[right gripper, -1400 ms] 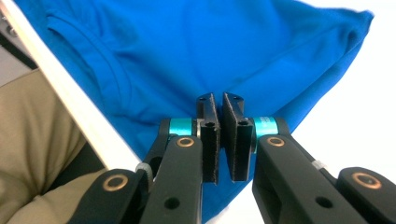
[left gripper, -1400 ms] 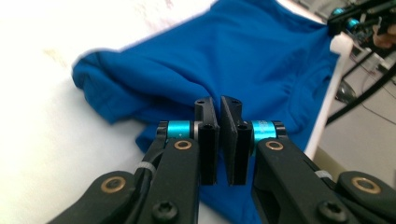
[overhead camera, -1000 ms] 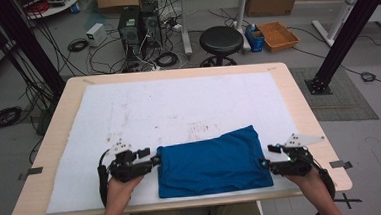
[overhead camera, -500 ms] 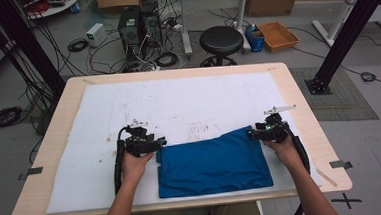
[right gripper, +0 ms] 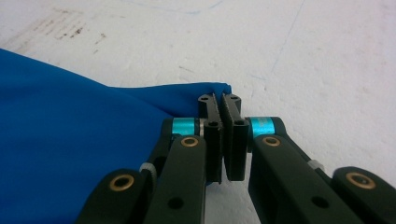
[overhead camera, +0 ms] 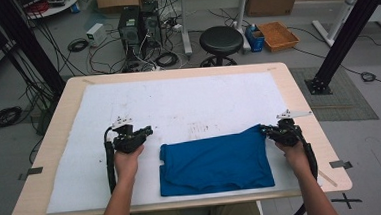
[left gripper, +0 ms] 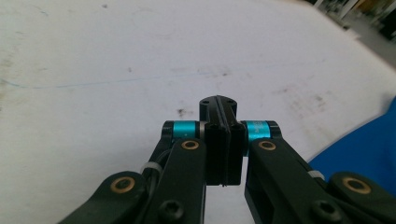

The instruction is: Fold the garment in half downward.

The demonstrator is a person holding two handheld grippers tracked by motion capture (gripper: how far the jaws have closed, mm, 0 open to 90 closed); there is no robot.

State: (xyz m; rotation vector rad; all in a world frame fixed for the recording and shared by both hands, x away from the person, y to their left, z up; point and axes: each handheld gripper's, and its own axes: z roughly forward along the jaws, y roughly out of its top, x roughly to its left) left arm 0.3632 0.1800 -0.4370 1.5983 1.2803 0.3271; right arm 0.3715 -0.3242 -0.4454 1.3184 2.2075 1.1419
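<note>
A blue cloth [overhead camera: 214, 161] lies folded flat on the white mat [overhead camera: 178, 98], near the table's front edge. My right gripper [overhead camera: 264, 129] is at its far right corner. In the right gripper view the jaws [right gripper: 219, 99] have just been closing and are pinched on that corner of the cloth [right gripper: 70, 140], which rises in a crease to the tips. My left gripper [overhead camera: 149, 131] hovers over bare mat, a little left of the cloth's far left corner. Its jaws [left gripper: 218, 100] have just been closing and meet with nothing between them. The cloth [left gripper: 369, 144] shows at that view's right edge.
The mat covers most of the wooden table [overhead camera: 298, 96] and carries faint dark marks. A black stool [overhead camera: 221, 41], computer cases, cables and an orange tray [overhead camera: 278, 35] stand on the floor beyond the table's far edge.
Both hands moved from the cloth's near sides toward its far corners. Both grippers' jaws closed, the right one on the cloth's far right corner.
</note>
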